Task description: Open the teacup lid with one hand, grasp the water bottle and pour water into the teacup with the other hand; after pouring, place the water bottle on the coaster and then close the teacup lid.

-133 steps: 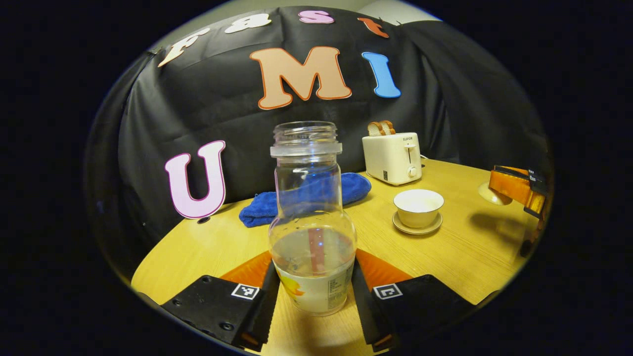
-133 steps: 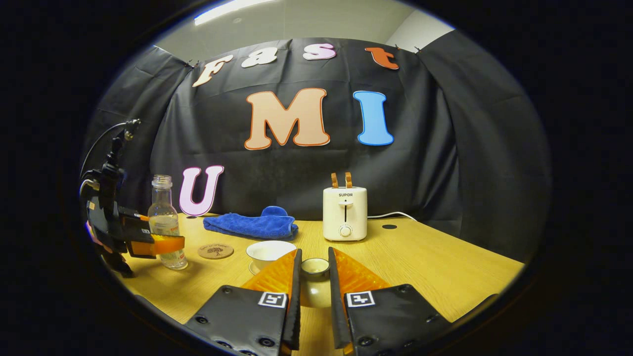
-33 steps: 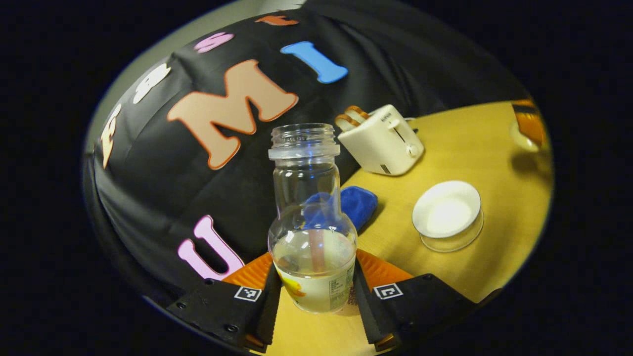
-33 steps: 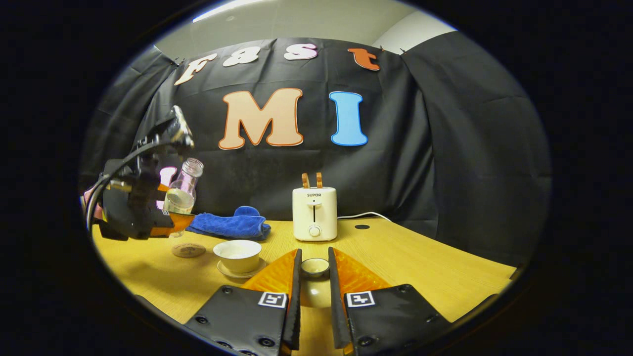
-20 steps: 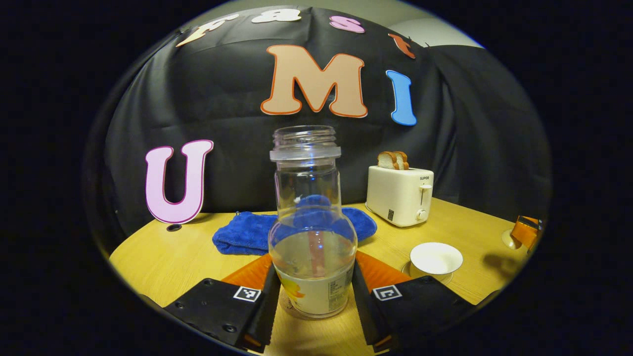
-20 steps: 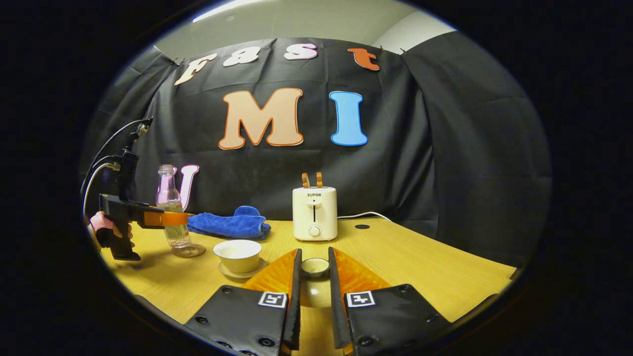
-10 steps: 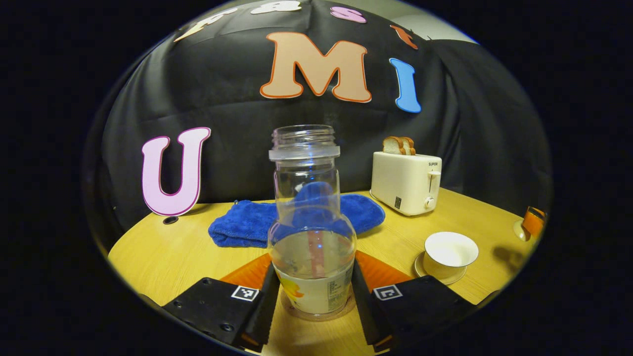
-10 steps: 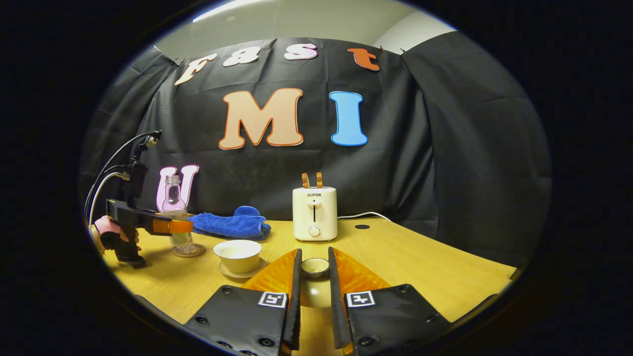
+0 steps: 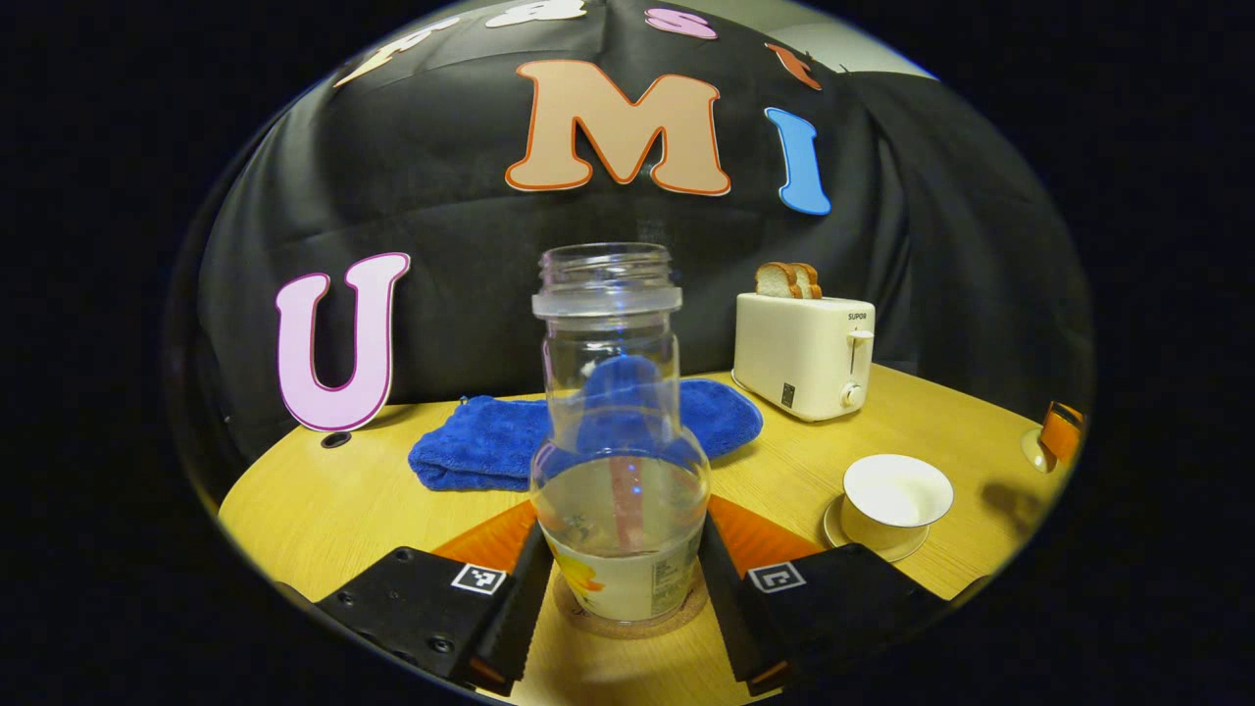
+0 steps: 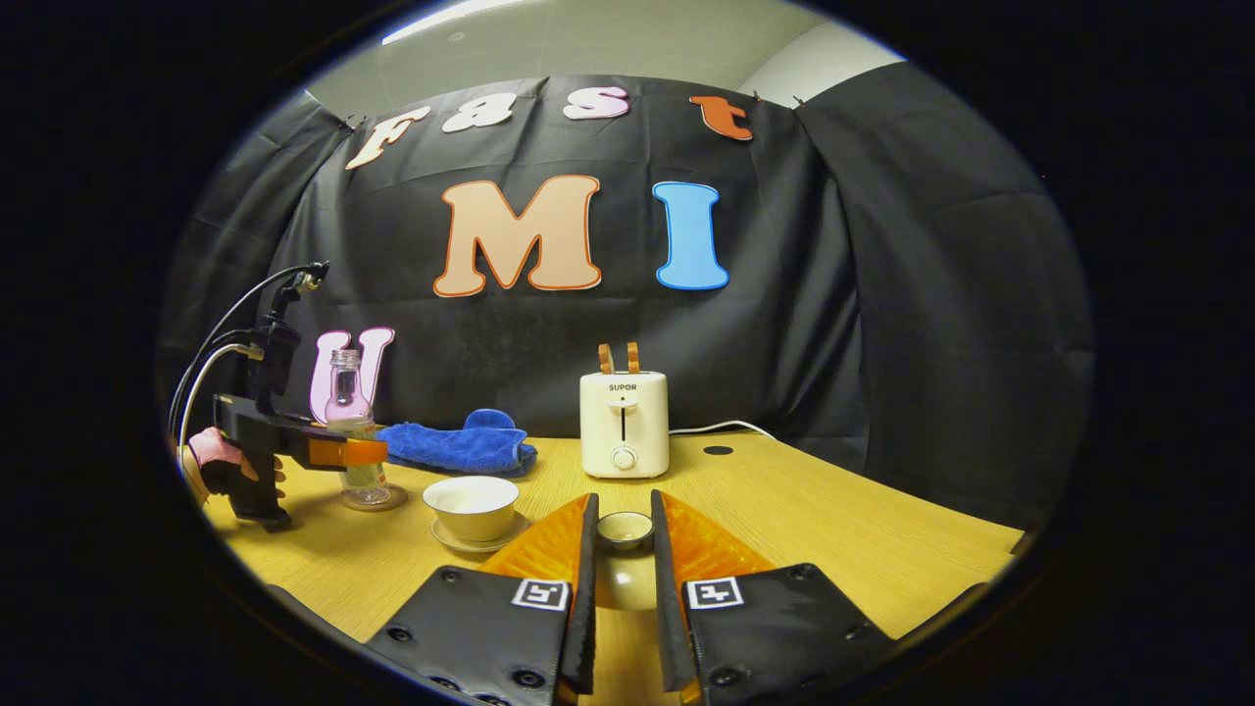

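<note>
Between the left gripper's (image 9: 621, 569) fingers, which press on both its sides, the clear uncapped bottle (image 9: 616, 441) stands upright on the round coaster (image 9: 627, 620), about a third full of water. The right gripper (image 10: 620, 569) is closed on the small lid (image 10: 624, 529). Farther off, the open white cup (image 9: 896, 495) sits on its saucer (image 9: 863, 545); whether it holds water is unclear. Beyond lie a blue towel (image 9: 490, 446) and a toaster (image 9: 801, 353) holding bread.
</note>
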`<state>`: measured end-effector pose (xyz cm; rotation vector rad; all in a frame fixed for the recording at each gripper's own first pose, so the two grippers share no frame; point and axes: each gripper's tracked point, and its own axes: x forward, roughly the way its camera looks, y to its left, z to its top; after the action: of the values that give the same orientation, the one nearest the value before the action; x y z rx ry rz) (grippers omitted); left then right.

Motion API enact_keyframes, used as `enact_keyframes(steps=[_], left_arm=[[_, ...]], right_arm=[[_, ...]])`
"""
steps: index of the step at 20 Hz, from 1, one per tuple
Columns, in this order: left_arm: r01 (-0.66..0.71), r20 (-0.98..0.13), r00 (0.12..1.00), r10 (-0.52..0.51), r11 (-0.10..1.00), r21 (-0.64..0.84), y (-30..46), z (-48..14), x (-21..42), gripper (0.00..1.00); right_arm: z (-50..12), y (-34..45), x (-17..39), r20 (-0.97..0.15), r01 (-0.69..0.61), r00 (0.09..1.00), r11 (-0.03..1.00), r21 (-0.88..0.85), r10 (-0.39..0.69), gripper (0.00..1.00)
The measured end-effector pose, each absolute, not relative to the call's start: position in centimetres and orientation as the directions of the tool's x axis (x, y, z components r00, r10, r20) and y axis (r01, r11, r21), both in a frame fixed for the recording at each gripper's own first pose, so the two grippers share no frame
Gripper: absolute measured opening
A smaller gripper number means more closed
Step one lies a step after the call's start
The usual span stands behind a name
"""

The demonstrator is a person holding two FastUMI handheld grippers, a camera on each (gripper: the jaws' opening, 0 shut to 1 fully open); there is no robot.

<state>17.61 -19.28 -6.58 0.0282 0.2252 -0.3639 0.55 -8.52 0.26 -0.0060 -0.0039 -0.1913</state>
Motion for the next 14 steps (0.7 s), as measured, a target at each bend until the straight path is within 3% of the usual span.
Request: enact_keyframes(steps=[2, 3, 5, 14], left_arm=[[0.355, -0.216, 0.911, -0.352, 0.934, -0.028, -19.2, -6.6, 17.6, 0.78], [0.355, -0.215, 0.91, -0.353, 0.934, -0.035, -19.2, -6.6, 17.5, 0.88], [0.351, -0.209, 0.912, -0.353, 0.935, -0.049, -19.0, -6.4, 17.2, 0.94], [0.357, -0.139, 0.92, -0.367, 0.93, -0.092, -18.1, -5.1, 15.3, 0.94]], right_arm=[[0.3, -8.5, 0.6, 0.005, 0.19, 0.982, 0.982, -0.006, -0.19, 0.3], [0.2, -8.5, 0.6, 0.005, 0.19, 0.982, 0.982, -0.006, -0.19, 0.29], [0.2, -8.5, 0.6, 0.004, 0.19, 0.982, 0.982, -0.005, -0.19, 0.29], [0.2, -8.5, 0.6, 0.004, 0.19, 0.982, 0.982, -0.006, -0.19, 0.29]])
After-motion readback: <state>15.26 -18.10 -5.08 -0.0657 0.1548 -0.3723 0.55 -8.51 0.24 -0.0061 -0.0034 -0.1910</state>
